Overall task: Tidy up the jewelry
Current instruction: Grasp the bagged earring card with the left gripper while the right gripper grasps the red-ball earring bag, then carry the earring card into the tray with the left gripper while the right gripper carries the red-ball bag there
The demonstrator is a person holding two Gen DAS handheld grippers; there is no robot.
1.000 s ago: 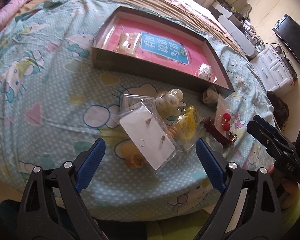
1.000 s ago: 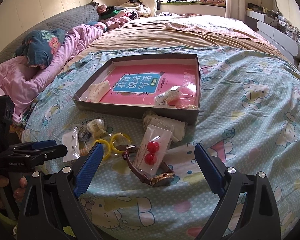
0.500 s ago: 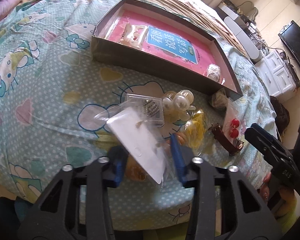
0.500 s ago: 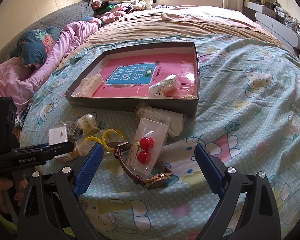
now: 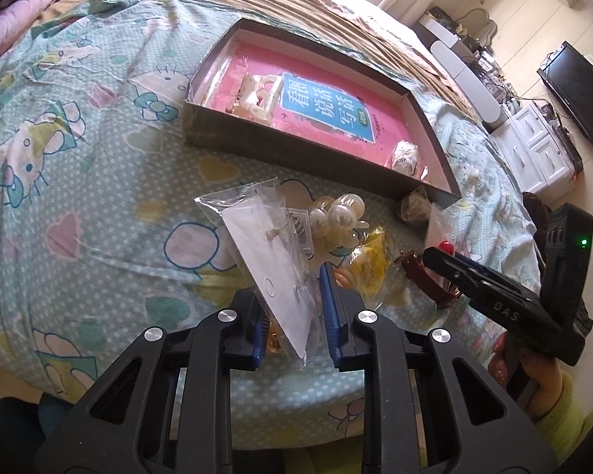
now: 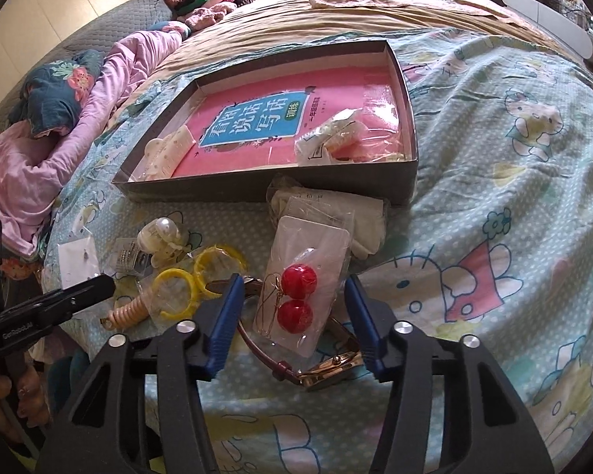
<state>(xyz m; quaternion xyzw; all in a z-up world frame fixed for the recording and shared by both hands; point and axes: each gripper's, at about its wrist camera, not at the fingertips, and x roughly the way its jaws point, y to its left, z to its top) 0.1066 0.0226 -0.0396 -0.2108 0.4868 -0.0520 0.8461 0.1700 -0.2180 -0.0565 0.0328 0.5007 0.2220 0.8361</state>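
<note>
My left gripper [image 5: 294,308] is shut on a clear bag with a white earring card [image 5: 272,272] and holds it tilted up off the bedspread. The card also shows in the right wrist view [image 6: 77,258]. My right gripper [image 6: 294,312] is half open, its fingers on either side of a bagged pair of red ball earrings [image 6: 296,296] lying on a brown-strap watch [image 6: 328,367]. A dark shallow box [image 5: 201,118] with a pink book inside holds a white hair clip [image 5: 257,96] and a small packet [image 5: 405,156].
Pearl beads [image 5: 342,213], yellow rings [image 6: 178,288], a spiral hair tie [image 6: 128,312] and a bagged white item [image 6: 336,209] lie on the Hello Kitty bedspread in front of the box. Pink bedding [image 6: 39,150] lies far left. The bed's front edge is close.
My left gripper shut on the earring card bag and lifted it. My right gripper moved down and forward, and narrowed around the red earrings.
</note>
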